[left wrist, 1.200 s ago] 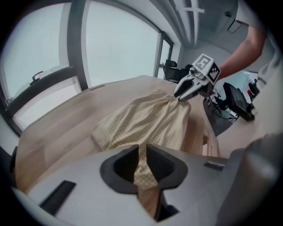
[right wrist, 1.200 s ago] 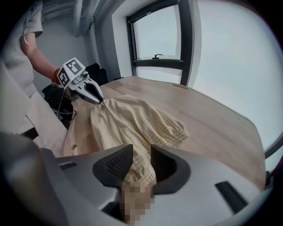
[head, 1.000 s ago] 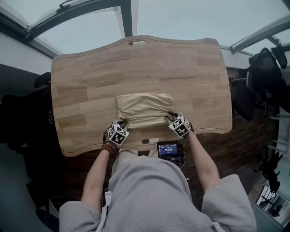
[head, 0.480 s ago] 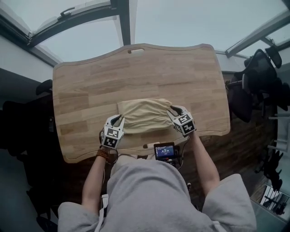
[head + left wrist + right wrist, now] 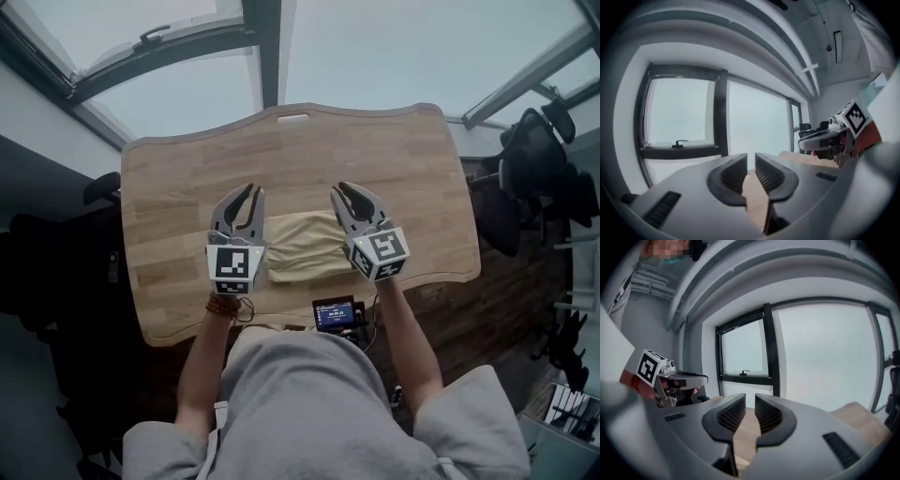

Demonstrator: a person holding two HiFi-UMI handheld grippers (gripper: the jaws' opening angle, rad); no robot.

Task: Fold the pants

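Note:
The beige pants (image 5: 300, 246) lie folded in a compact rectangle near the front edge of the wooden table (image 5: 375, 159). Both grippers hang in the air above them, raised toward the camera and pointing roughly level at the windows. My left gripper (image 5: 251, 191) (image 5: 751, 161) hovers over the pants' left end, its jaws a narrow gap apart and empty. My right gripper (image 5: 341, 189) (image 5: 750, 404) hovers over the right end. Its jaws have just been closing and are still narrowly apart, with nothing between them. Each gripper view shows the other gripper off to its side.
A small device with a lit screen (image 5: 339, 314) sits at the table's near edge, by the person's body. Dark office chairs (image 5: 539, 159) stand to the right of the table. Large windows (image 5: 679, 112) lie beyond the far edge.
Both grippers left the pants' near corners and rose well above the table, tilting from pointing down to near level. The pants stay folded on the table.

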